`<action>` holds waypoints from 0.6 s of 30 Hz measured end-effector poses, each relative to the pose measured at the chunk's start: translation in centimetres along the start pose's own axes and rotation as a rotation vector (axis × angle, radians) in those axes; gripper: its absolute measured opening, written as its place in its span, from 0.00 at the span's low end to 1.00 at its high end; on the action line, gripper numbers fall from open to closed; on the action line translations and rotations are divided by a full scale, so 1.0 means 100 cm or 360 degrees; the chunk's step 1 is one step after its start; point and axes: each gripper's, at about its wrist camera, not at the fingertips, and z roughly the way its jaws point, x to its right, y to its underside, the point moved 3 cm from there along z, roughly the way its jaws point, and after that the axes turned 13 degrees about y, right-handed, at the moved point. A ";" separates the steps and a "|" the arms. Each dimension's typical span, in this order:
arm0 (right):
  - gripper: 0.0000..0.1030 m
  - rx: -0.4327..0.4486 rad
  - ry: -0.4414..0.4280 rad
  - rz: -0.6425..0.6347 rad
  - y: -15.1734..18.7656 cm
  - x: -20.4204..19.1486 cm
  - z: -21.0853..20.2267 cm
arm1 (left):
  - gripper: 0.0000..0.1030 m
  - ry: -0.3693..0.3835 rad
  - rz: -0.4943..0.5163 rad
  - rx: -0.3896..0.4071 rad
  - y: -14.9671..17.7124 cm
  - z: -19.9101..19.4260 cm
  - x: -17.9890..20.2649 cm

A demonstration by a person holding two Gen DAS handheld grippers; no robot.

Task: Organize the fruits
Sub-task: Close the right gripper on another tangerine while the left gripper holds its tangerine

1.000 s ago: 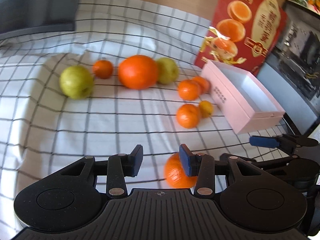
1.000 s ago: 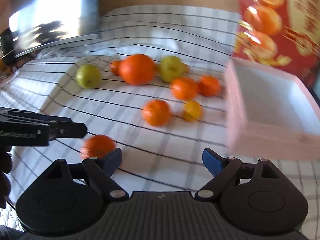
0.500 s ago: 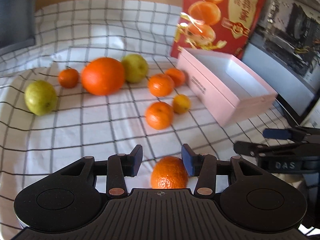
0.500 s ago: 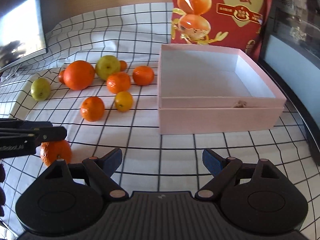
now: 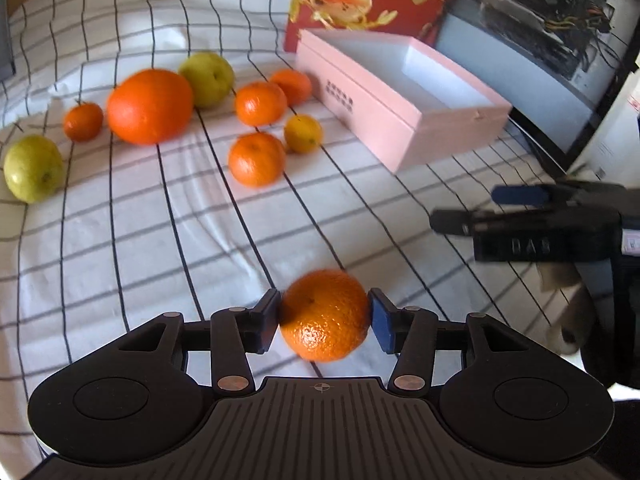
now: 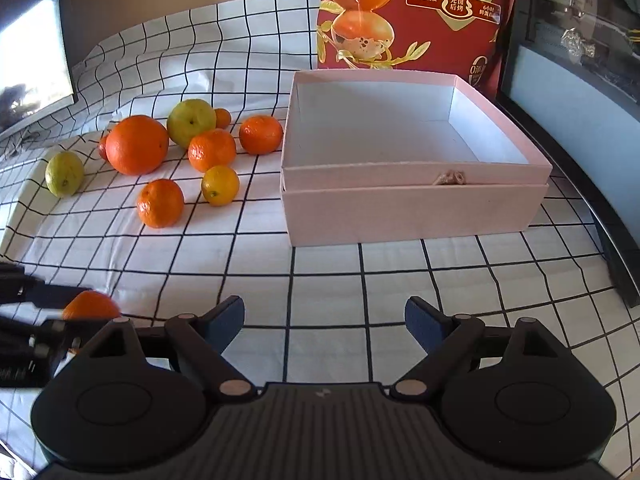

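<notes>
The left gripper (image 5: 325, 317) now has its jaws closed on a tangerine (image 5: 324, 315) that half a second ago sat loose between them, and the fruit is held above the checked cloth (image 5: 120, 248) on the desk, near and left of the pink box (image 6: 412, 200). The right gripper (image 6: 325, 320) stays open and empty, facing the box. The other fruits (image 6: 160, 152) lie unmoved, far left of the box.
</notes>
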 end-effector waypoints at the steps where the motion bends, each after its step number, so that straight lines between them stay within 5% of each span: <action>1: 0.86 0.0000 0.0002 0.0000 0.001 0.000 0.000 | 0.52 0.0005 -0.0007 0.0007 0.001 -0.001 0.000; 10: 0.86 0.0091 -0.0060 -0.0094 -0.007 -0.017 -0.004 | 0.51 -0.0131 -0.0256 0.0191 0.003 -0.029 -0.031; 18: 0.76 0.0255 -0.0226 -0.0419 -0.033 -0.094 0.003 | 0.51 -0.0281 -0.0501 0.0322 0.013 -0.066 -0.072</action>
